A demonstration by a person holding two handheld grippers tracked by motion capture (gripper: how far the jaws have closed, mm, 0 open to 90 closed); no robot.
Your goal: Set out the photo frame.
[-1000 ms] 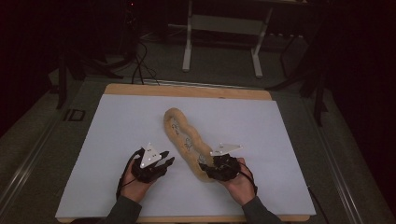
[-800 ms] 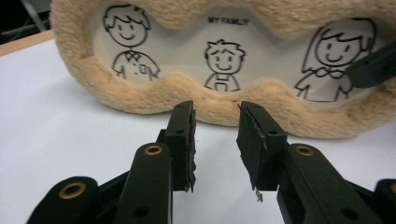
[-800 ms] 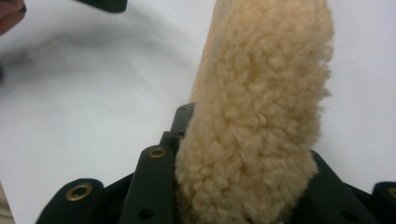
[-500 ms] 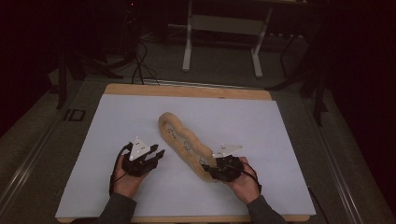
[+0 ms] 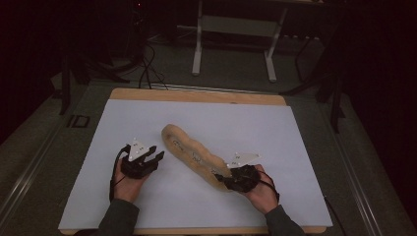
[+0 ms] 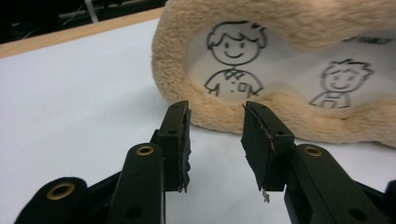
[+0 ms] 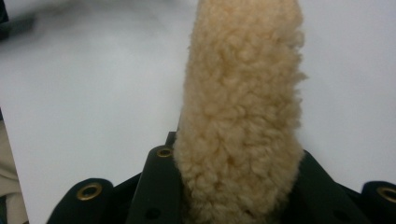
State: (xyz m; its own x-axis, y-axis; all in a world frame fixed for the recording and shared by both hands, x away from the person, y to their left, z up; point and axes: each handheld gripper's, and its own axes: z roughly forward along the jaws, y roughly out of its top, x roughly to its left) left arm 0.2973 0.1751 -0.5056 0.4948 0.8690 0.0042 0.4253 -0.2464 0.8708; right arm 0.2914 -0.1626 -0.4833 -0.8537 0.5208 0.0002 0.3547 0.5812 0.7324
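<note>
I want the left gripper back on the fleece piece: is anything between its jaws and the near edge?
Nothing visible. The left gripper has just been opening, with nothing between its jaws, and bare white table cover lies between it and the fleece piece. The right gripper is clamped on the fleece's other end.

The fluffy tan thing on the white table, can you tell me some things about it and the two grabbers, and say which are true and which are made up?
1. The fluffy tan thing lies on the white table cover. True.
2. The left gripper is squeezing the fluffy tan thing. False: its jaws stand apart with nothing between them, short of the fluff; they have just been opening.
3. The right gripper has the near end of the fluffy tan thing between its jaws. True; they have just been closing on it.
4. Little cats are drawn on the white panel. False: the drawings are smiling cartoon children.
5. The fluffy tan thing is bright green. False: it is tan.
</note>
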